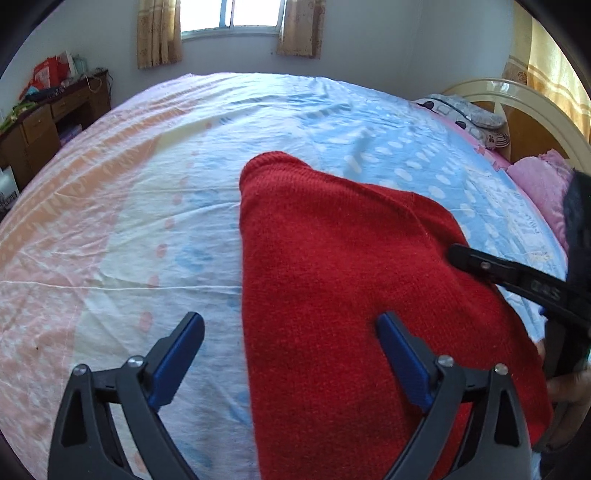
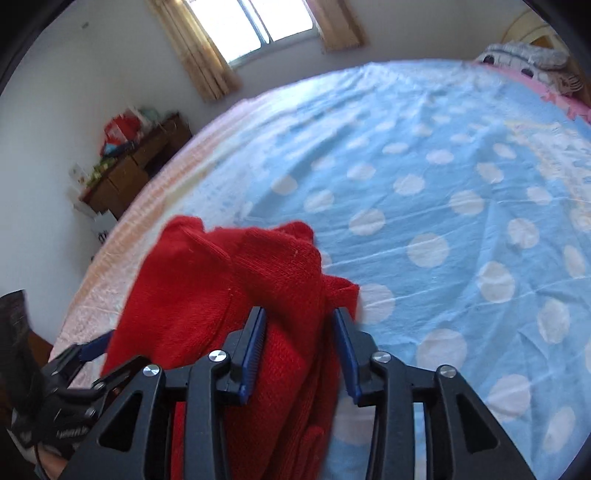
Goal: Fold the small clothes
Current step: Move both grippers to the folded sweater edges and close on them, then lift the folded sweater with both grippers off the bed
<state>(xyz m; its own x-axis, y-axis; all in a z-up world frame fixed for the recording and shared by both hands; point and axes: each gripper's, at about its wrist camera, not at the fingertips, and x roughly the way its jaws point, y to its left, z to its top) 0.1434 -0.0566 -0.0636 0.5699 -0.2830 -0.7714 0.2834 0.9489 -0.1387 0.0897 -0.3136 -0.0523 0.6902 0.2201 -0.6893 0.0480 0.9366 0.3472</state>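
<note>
Lying on one bed [image 1: 147,221] with a blue, white-dotted and pink sheet: one red knitted garment [image 1: 351,277], folded, lower centre of the left wrist frame. Left hand-held gripper [image 1: 290,319], one: jaws spread wide, its right finger over the knit, nothing gripped. Right hand-held gripper [image 2: 299,314], one: jaws partly apart, red knit bunched between them; whether the pads press it cannot be told. Wooden desk [image 1: 48,118], one, upper left, carrying clutter. Curtained window [image 1: 231,16], one, top centre.
</note>
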